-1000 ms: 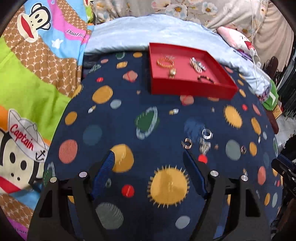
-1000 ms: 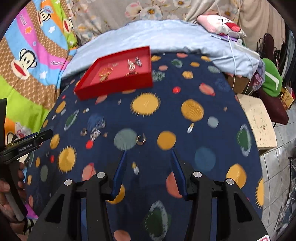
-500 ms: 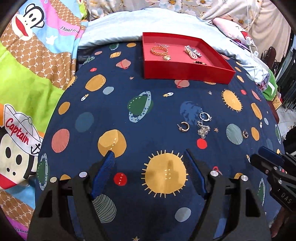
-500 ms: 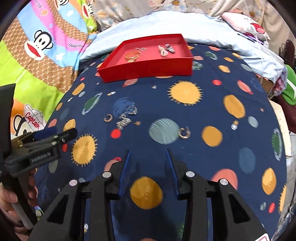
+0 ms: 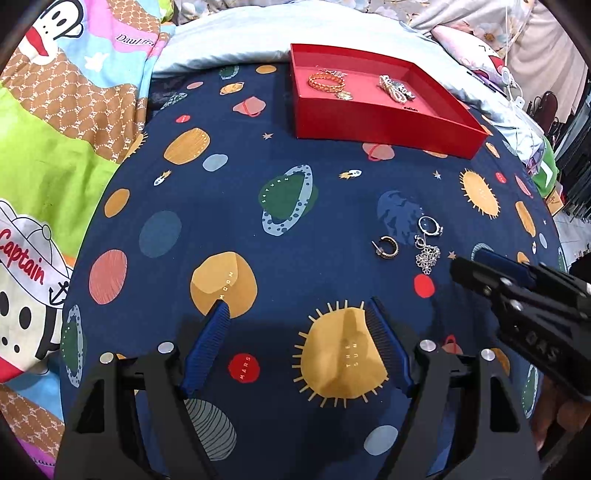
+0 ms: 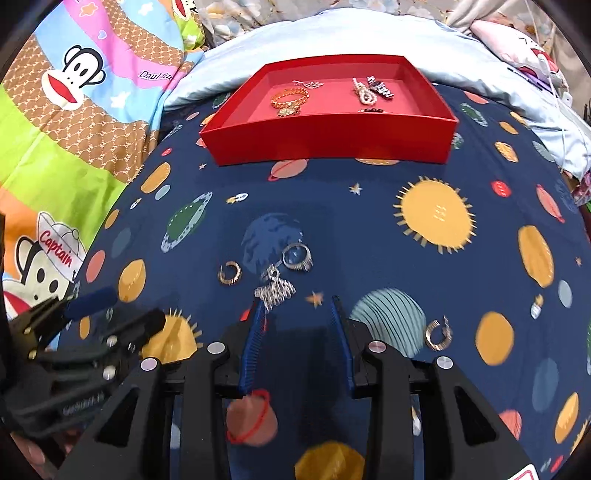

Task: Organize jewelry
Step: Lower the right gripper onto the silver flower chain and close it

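Observation:
Three loose pieces lie together on the navy planet-print cover: a gold hoop earring (image 5: 386, 247) (image 6: 229, 273), a silver ring (image 5: 428, 225) (image 6: 296, 256) and a silver flower pendant (image 5: 426, 254) (image 6: 275, 288). A second gold hoop (image 6: 437, 332) lies further right. My right gripper (image 6: 297, 302) (image 5: 471, 264) hovers just short of the pendant, jaws narrowly apart and empty, its left fingertip beside the pendant's near edge. My left gripper (image 5: 297, 304) (image 6: 125, 308) stands wide open over a printed sun, empty. The red tray (image 5: 384, 125) (image 6: 332, 140) at the back holds a gold bracelet (image 5: 327, 81) and other pieces.
A bright cartoon-monkey blanket (image 5: 55, 166) lies to the left, and a pale blue sheet (image 6: 369, 33) lies behind the tray. The bed's edge drops off at the right, with a green item (image 5: 546, 173) and clutter beyond. A hand shows under each gripper.
My right gripper has swung left and down to the silver pendant, and its jaws have narrowed. The left gripper has sunk a little, and the right gripper now reaches further into its view.

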The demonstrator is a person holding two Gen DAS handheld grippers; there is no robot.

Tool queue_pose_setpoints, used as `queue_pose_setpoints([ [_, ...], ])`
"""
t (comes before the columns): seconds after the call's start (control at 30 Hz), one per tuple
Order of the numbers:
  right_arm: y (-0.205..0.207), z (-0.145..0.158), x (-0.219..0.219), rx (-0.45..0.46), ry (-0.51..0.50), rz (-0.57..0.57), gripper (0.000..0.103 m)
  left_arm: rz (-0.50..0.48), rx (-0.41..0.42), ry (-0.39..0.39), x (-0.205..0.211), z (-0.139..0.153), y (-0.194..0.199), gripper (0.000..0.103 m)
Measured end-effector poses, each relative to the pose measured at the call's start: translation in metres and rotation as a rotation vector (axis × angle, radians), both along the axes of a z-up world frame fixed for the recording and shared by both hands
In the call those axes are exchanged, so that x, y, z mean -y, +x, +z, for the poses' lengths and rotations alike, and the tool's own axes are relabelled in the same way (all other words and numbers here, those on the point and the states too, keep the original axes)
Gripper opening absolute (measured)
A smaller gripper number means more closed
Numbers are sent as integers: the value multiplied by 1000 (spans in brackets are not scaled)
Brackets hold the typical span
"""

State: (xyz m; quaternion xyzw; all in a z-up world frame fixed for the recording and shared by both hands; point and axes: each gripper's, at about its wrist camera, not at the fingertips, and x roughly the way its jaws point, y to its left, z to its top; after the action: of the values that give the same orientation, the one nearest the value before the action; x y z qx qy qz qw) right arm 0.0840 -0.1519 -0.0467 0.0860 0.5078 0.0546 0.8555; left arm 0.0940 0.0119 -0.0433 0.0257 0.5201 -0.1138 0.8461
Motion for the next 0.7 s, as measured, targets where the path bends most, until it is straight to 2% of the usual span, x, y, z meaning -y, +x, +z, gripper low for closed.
queue_pose_setpoints([
  [0.3, 12, -9, -9, -20, 10, 24, 33, 9, -12, -12, -4, -3, 3, 73],
  [0.43, 15, -12, -11, -21, 2, 30, 21, 6, -18, -13, -3, -3, 5, 73],
  [0.57, 15, -12, -12, -18, -6, 40, 19, 2, -14, -14, -2, -1, 5, 73],
  [0.6, 13, -11, -12, -18, -11, 44, 12, 0, -12, -15, -1, -1, 5, 73],
  [0.63, 12, -13, -11, -31, -12, 48, 0, -2, -10, -17, -1, 0, 5, 73],
  [0.7, 7, -14, -6, -34, 1, 44, 0, -4, -8, -22, 1, 2, 6, 73],
])
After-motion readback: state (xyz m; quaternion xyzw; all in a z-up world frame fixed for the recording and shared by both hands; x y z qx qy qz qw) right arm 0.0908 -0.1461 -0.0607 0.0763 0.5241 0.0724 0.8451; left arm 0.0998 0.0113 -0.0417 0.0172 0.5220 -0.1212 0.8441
